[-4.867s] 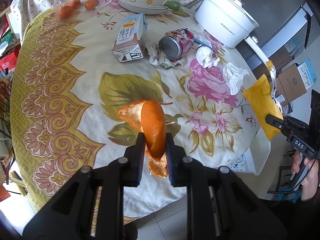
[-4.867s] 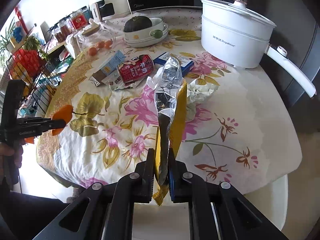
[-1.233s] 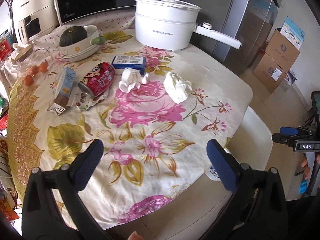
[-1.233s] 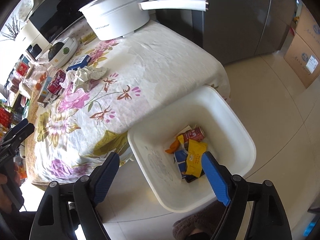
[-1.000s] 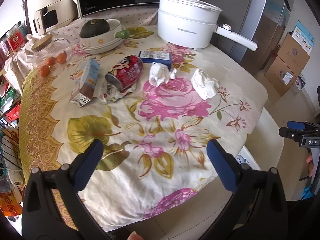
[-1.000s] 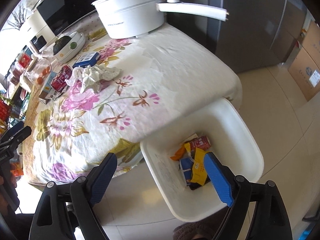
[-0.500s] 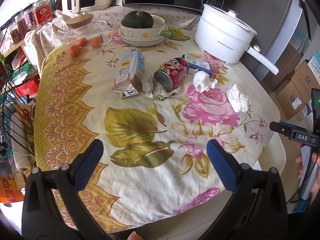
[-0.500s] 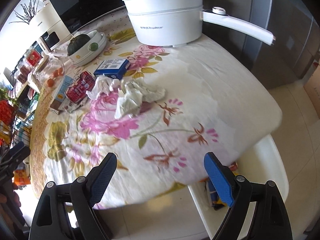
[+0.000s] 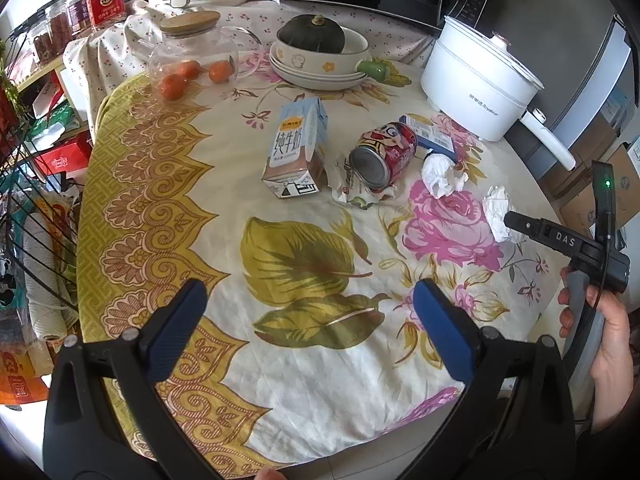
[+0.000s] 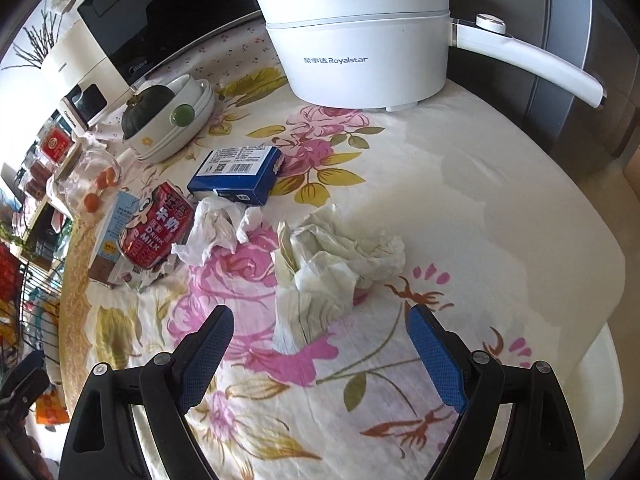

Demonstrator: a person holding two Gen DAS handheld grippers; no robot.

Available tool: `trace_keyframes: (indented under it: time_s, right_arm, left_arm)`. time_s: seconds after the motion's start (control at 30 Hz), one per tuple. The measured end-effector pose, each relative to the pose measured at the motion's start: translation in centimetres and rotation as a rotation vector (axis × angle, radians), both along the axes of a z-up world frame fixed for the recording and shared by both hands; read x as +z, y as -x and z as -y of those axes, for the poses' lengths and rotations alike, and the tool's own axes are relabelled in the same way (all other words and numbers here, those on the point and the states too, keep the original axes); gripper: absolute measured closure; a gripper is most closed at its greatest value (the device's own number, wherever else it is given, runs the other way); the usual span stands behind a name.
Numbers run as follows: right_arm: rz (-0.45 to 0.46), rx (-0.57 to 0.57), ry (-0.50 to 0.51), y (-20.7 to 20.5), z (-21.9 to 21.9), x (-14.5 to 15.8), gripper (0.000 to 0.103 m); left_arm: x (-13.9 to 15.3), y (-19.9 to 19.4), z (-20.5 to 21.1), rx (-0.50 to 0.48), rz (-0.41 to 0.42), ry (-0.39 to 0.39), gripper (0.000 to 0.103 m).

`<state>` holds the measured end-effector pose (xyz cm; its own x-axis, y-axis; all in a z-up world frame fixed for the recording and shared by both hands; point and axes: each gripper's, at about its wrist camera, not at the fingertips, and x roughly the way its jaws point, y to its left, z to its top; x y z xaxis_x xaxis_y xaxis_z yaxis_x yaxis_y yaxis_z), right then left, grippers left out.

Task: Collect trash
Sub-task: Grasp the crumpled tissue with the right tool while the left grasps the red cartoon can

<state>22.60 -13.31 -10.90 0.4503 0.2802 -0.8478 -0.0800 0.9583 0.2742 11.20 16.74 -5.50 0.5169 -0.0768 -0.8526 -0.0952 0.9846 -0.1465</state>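
Trash lies scattered across a round table [image 9: 168, 208] draped in a floral cloth: a toppled milk carton [image 9: 296, 152], a red drink can [image 9: 382, 154] on its side atop a crinkled wrapper [image 9: 356, 196], a blue box [image 10: 236, 174] and two crumpled tissues, one [image 10: 218, 230] just beside the can and a larger one [image 10: 336, 256] apart from it on a pink rose print. The left wrist view takes in the whole table, including a glass jar [image 9: 192, 52] with small oranges and a dark squash [image 9: 311, 32] in stacked bowls, plus a hand [image 9: 604, 332] gripping the right gripper's handle at the frame's edge. The right wrist view shows the larger tissue up close, with a white electric pot [image 10: 360, 40] behind it. The left gripper [image 9: 308, 324] hangs over bare cloth, jaws spread wide and empty. The right gripper [image 10: 318, 342] is likewise spread wide, holding nothing, the larger tissue lying just ahead between its blue fingers [image 10: 436, 356].
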Motion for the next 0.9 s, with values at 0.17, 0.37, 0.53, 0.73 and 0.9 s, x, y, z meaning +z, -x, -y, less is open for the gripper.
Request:
trace_keyframes:
  time_s: [0.17,0.37,0.53,0.73,0.9]
  right_arm:
    - [0.012,0.005,0.021,-1.1,-1.4,-1.6,0.02]
    - [0.013,-0.021,-0.038,-0.9,-0.6,-2.4,0.072]
    - [0.042,0.029,-0.011,0.6,1.1,-0.4,0.074]
    - [0.065,0.083,0.027,2.9,4.7,1.9,0.074]
    - [0.066,0.155,0.052,5.1,6.9,1.8,0.074]
  left_arm:
    - [-0.4,-0.4,-0.3,-0.02,-0.001,0.001,0.001]
    - [-0.8,-1.3,1.4,-0.117,0.0,-0.095,0.001]
    - [-0.6,-3.7,4.3,-0.247,0.025,-0.161,0.001]
    - [-1.1,-8.8,7.9,-0.379,-0.008,-0.251,0.001]
    - [-2.1,-13.0,9.0,-0.406,-0.023,-0.324,0.001]
